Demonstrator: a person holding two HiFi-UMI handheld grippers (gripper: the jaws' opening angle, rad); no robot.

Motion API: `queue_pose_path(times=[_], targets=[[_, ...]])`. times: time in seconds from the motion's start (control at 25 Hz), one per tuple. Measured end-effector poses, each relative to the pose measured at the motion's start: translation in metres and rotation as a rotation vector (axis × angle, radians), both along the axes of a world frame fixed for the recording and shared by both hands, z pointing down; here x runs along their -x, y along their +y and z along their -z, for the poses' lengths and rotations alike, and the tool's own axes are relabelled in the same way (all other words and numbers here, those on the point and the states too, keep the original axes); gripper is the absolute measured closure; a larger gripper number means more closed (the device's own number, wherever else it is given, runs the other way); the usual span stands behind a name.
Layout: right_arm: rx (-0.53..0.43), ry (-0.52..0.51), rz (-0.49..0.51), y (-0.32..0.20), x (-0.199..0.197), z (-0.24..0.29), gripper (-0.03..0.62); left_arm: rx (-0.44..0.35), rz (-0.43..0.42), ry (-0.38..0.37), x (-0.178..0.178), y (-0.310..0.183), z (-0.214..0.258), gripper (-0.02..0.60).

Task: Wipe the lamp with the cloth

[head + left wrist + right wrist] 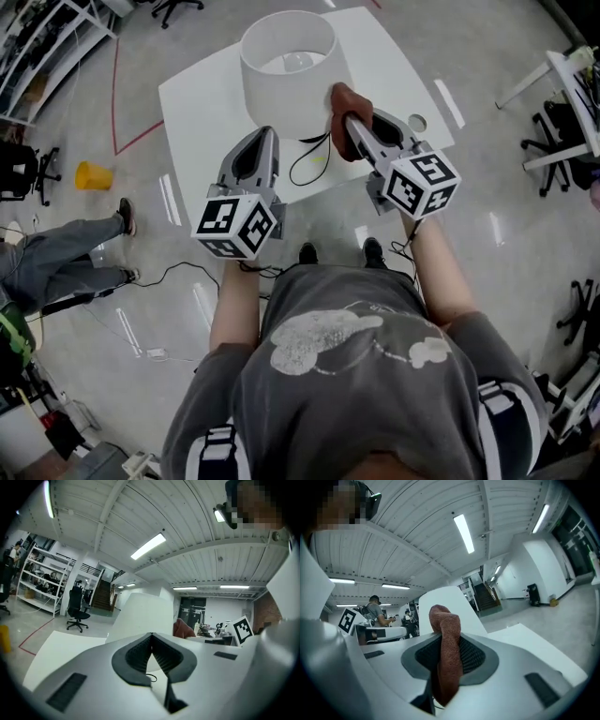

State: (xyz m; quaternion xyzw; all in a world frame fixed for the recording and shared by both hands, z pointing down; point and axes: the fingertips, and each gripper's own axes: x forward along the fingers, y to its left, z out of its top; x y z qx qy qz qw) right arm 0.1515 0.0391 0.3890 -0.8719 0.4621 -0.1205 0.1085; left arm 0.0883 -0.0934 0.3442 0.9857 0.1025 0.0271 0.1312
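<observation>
At upper centre, the right gripper (350, 122) pinches the rust-brown cloth (339, 99) beside the lampshade (281, 80), apparently for wiping (left gripper (266, 134) pressed together, empty).

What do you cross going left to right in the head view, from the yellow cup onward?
Yellow cup → left hand-held gripper, shut on nothing → white lamp shade → brown cloth clamped in the right hand-held gripper → black office chair.
</observation>
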Motion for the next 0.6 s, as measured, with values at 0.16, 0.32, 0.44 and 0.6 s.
queue_pose_path(times=[0.16, 0.32, 0.44, 0.6], targets=[[0.021, -0.061, 0.079, 0.006, -0.002, -0.025, 0.508, -0.031, 0.049, -0.004, 0.009, 0.024, -0.007, 0.574], [0.051, -0.074, 0.130, 0.027, -0.007, -0.041, 0.508, -0.040, 0.099, -0.011, 0.014, 0.054, -0.014, 0.574], [0.065, -0.078, 0.164, 0.037, -0.011, -0.051, 0.508, -0.050, 0.142, -0.019, 0.019, 0.068, -0.021, 0.574], [0.049, -0.059, 0.221, 0.039, -0.013, -0.041, 0.508, -0.046, 0.209, 0.001, 0.026, 0.070, -0.015, 0.574]])
